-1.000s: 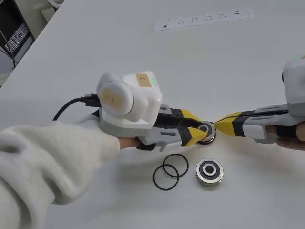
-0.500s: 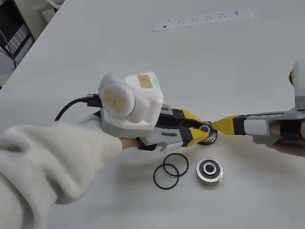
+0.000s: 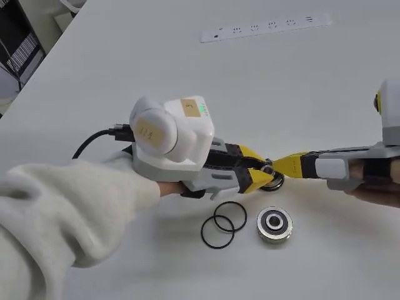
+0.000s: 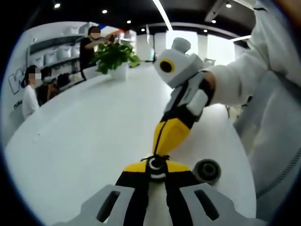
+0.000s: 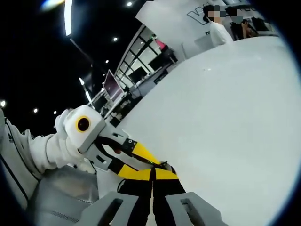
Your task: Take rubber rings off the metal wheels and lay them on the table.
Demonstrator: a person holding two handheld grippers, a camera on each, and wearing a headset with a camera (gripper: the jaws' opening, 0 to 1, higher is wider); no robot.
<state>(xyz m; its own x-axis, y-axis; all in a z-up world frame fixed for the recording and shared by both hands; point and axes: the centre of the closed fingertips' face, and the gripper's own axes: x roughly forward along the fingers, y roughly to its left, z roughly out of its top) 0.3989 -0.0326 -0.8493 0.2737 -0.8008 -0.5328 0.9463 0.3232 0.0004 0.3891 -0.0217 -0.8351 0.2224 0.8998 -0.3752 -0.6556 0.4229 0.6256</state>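
Note:
In the head view my left gripper (image 3: pixel 261 175) lies over the middle of the table, shut on a metal wheel (image 3: pixel 273 180) held just above the surface. My right gripper (image 3: pixel 275 166) comes in from the right, its yellow tips closed on the black rubber ring at the wheel's upper edge. The left gripper view has that wheel (image 4: pixel 155 165) between its own jaws, with the right gripper (image 4: pixel 160 153) meeting it from above. A second metal wheel (image 3: pixel 274 224) lies flat on the table in front. Two loose rubber rings (image 3: pixel 230 215) (image 3: pixel 217 232) overlap to its left.
A white power strip (image 3: pixel 265 26) lies at the far side of the white table (image 3: pixel 125 69). A black cable (image 3: pixel 94 140) trails left from the left gripper. A white sleeve (image 3: pixel 56 219) covers the near left. People and a potted plant (image 4: pixel 113 56) are far behind.
The right gripper's tips have crept a little left along the wheel and its hand has settled slightly lower. The left gripper, the loose rings and the second wheel have stayed put.

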